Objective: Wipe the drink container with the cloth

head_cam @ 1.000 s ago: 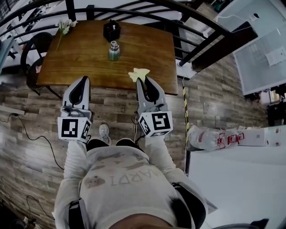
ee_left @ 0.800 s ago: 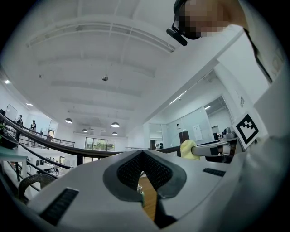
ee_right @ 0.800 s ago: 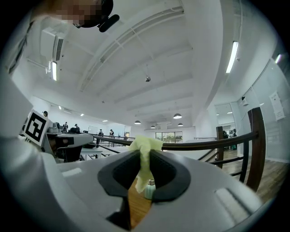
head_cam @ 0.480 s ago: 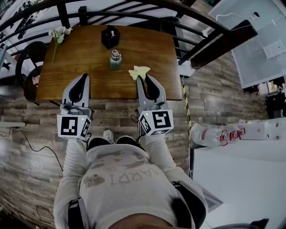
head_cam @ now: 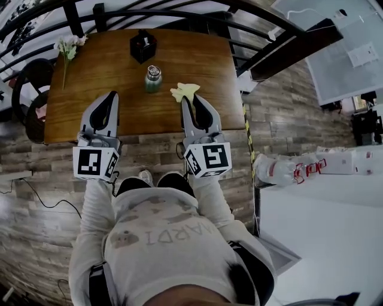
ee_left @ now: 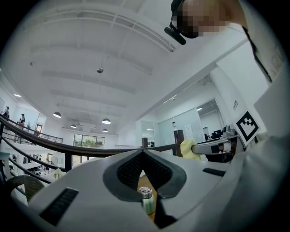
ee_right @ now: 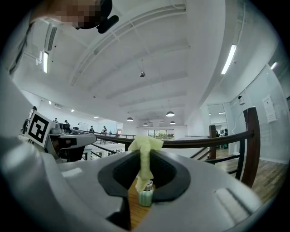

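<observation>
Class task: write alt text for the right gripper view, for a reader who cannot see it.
The right gripper is shut on a yellow cloth that sticks up above it. Beyond, a green bottle stands on a wooden table, with a dark railing behind.

You are looking down on a brown wooden tabletop with a dark metal railing curving along its far edge. Around the tabletop the floor is grey-brown wood-look planking. A dark chair stands at the tabletop's left end, and a white surface lies well off to its right, nearer you. Beyond the railing the hall opens wide: a white ceiling with round pendant lamps and a long strip light, and bright windows at the far end.
</observation>
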### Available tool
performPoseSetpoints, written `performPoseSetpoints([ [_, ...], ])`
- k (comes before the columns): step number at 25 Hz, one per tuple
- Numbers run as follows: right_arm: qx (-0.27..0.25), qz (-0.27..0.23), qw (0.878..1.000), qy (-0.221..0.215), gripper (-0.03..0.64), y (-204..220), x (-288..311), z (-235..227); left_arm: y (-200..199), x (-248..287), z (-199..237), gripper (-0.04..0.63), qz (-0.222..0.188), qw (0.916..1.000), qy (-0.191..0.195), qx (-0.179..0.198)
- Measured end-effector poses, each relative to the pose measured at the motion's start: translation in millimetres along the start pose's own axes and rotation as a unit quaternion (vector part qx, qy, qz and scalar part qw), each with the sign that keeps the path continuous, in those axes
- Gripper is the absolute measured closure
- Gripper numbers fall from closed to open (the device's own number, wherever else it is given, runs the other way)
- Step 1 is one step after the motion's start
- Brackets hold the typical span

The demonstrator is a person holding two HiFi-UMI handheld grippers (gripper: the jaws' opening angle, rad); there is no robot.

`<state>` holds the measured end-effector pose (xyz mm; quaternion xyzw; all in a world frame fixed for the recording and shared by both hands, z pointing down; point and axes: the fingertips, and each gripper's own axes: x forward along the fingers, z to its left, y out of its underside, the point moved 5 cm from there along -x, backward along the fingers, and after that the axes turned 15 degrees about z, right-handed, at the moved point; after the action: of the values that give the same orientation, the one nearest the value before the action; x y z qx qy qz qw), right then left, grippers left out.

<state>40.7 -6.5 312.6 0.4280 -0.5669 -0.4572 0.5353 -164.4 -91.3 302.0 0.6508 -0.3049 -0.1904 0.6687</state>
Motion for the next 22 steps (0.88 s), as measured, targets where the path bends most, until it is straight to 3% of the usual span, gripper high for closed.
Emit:
performPoseSetpoints([
  [10, -0.001, 0.028, 1.000, 0.008, 0.541, 13, 19, -22, 17, 46, 1, 0.589, 0.029, 0.9991, 0.022, 0.020],
  [22, -0.017, 0.068, 0.997, -0.041, 0.541, 29, 73, -57, 51, 124, -2, 0.589, 0.103, 0.9939, 0.029, 0.027],
])
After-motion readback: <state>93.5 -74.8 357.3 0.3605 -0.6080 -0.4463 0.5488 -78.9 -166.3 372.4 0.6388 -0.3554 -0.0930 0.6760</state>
